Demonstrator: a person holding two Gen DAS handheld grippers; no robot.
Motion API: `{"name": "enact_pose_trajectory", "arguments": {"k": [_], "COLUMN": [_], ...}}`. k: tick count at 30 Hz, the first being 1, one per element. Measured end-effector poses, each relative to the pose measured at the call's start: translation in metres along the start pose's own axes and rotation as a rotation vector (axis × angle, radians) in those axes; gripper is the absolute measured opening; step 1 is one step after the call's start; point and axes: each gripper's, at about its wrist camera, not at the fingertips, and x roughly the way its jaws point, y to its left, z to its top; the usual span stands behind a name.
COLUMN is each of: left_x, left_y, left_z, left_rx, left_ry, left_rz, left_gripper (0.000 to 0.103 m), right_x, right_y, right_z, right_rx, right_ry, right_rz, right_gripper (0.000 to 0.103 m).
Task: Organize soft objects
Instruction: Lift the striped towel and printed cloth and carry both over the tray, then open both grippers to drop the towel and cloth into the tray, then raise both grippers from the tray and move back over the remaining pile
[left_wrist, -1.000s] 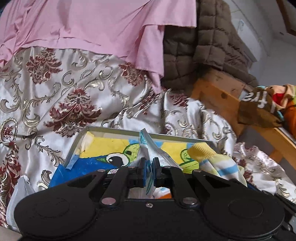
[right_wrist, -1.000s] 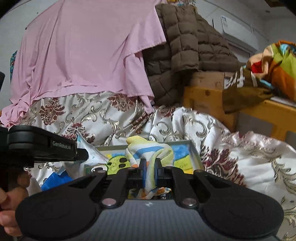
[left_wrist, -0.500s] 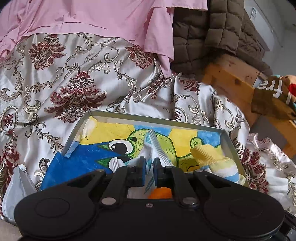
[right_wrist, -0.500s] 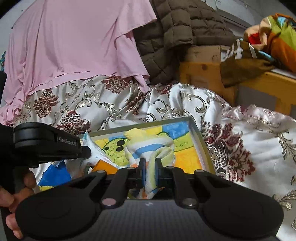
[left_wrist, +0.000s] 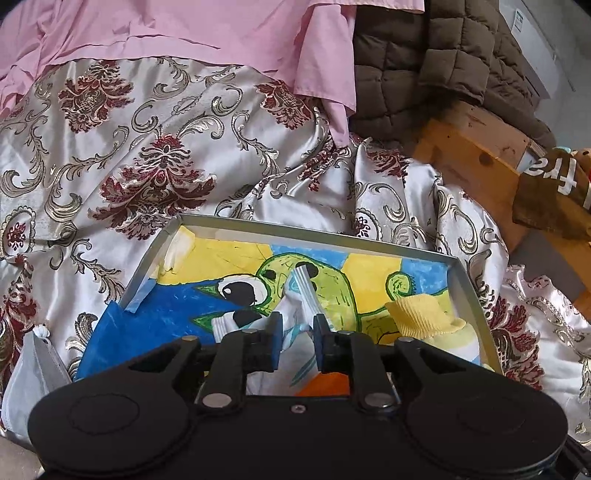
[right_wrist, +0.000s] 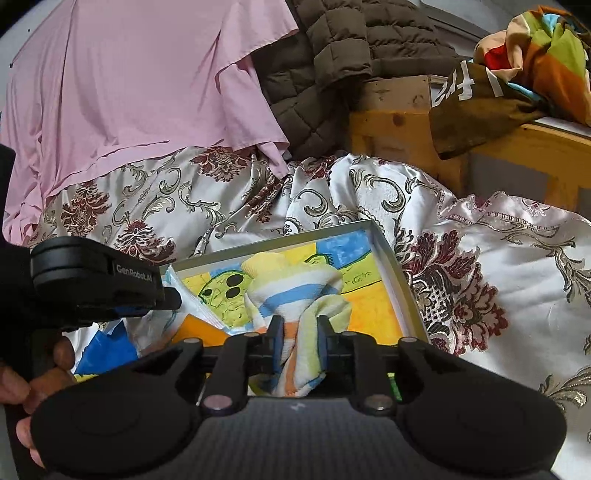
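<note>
Over the tray (left_wrist: 467, 291): my left gripper (left_wrist: 298, 338) stands parted around the white sock (left_wrist: 306, 291); my right gripper (right_wrist: 300, 341) clamps the striped sock (right_wrist: 295, 291).

surface: damask bedspread (left_wrist: 155, 155) | on it: shallow painted tray (left_wrist: 471, 291), pink sheet (right_wrist: 122, 92)
</note>
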Motion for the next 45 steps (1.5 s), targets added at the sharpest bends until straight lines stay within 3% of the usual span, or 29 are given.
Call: {"name": "enact_pose_trajectory", "arguments": {"k": [19,34,45], "left_x": [-0.028,-0.084,-0.127], "left_y": [0.017,0.042,0.056], "left_z": [-0.013,-0.024,-0.045], "left_rx": [-0.026,-0.026,-0.046], "left_ry": [-0.039,-0.097,-0.142], "left_rz": [0.032,0.056,0.098], "left_gripper": [0.071,0.083,0.092], "right_x": [-0.012,-0.048,-0.083], "right_y": [0.001,0.005,0.009], "right_z": [0.006,0.020,0.012], "right_rx": [-0.004,-0.008,-0.034], "right_ry": [-0.041,-0.111,-0.135], "right_rz": [-0.004,0.029,-0.007], "right_gripper": [0.067,0.094,0.103]}}
